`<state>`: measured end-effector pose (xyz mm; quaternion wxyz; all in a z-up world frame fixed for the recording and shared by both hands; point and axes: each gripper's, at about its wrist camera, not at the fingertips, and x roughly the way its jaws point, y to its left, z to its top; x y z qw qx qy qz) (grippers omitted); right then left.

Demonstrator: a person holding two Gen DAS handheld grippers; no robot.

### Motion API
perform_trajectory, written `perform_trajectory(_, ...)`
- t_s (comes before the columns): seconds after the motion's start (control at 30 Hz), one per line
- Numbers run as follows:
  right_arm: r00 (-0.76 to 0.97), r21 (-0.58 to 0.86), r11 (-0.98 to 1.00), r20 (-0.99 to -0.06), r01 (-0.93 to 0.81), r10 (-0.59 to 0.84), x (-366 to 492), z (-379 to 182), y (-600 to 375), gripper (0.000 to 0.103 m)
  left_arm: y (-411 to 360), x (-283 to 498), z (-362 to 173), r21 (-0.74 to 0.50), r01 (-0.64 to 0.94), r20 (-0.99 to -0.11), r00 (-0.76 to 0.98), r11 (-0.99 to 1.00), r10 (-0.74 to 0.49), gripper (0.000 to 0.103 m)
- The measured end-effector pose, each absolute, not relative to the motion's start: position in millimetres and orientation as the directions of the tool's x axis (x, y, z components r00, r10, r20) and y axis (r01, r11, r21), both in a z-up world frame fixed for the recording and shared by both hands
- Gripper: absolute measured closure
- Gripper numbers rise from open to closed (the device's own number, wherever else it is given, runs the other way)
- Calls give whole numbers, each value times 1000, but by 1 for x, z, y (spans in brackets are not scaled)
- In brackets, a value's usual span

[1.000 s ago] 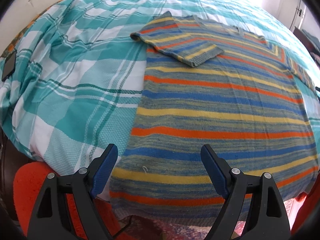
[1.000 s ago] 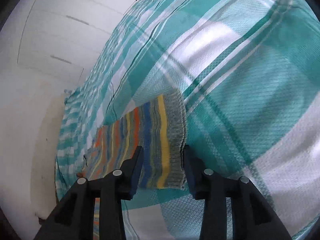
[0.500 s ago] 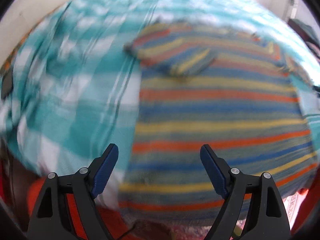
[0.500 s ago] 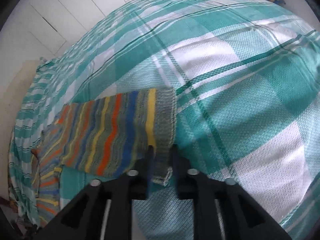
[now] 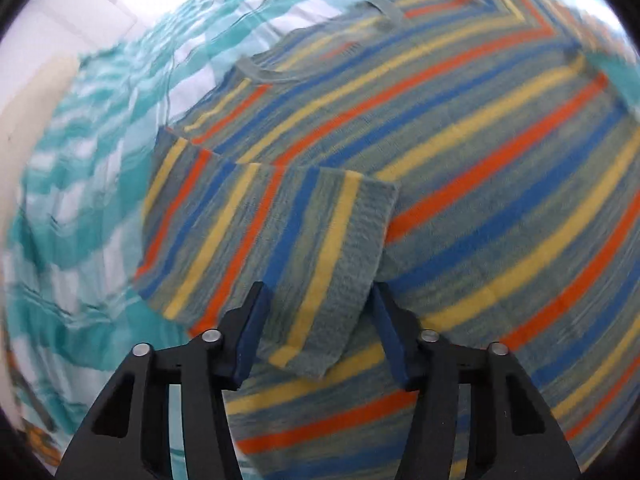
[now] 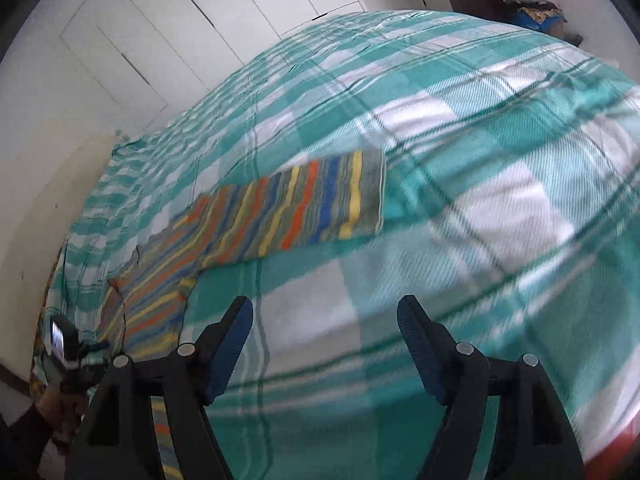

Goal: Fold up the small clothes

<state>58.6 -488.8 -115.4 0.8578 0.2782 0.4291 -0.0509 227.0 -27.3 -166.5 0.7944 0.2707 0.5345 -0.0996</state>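
Observation:
A striped knit sweater [image 5: 460, 184], grey-green with orange, blue and yellow bands, lies flat on the bed. One sleeve [image 5: 280, 248] is folded onto the body, and my left gripper [image 5: 320, 320] is open with its jaws on either side of the sleeve's cuff. The other sleeve [image 6: 304, 212] lies stretched out on the bedspread. My right gripper [image 6: 324, 344] is open and empty, above the bedspread and short of that sleeve.
The bed carries a teal and white plaid bedspread [image 6: 500, 160]. White wardrobe doors [image 6: 200, 28] stand behind it. A dark cabinet with piled clothes [image 6: 520, 4] is at the far right. The other hand-held gripper [image 6: 64, 356] shows at the lower left.
My left gripper moved from the sweater's hem up to the folded sleeve and narrowed. My right gripper, closed on the outstretched sleeve's cuff, opened and drew back; the sleeve now lies flat.

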Motion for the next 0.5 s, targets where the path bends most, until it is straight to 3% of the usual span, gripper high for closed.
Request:
perform_trajectory(0.03, 616, 428, 844, -772, 324, 155, 55, -119, -483, 29, -23, 231, -162, 283, 445, -917, 385, 850, 103, 99)
perform_trajectory(0.07, 608, 425, 846, -778, 321, 160, 55, -121, -481, 29, -18, 233, -156, 268, 432, -917, 388, 861, 91, 101)
perform_trajectory(0.17, 619, 406, 868, -769, 285, 157, 53, -114, -470, 29, 25, 250, -121, 203, 330, -897, 440, 922, 40, 101)
perform_trajectory(0.3, 613, 368, 904, -773, 219, 166, 59, -113, -449, 29, 144, 291, -81, 49, 5, -871, 489, 999, 41, 101)
perform_trajectory(0.5, 544, 349, 904, -822, 248, 169, 69, -139, -440, 29, 280, 298, -105, -16, -336, -890, 434, 942, 140, 101)
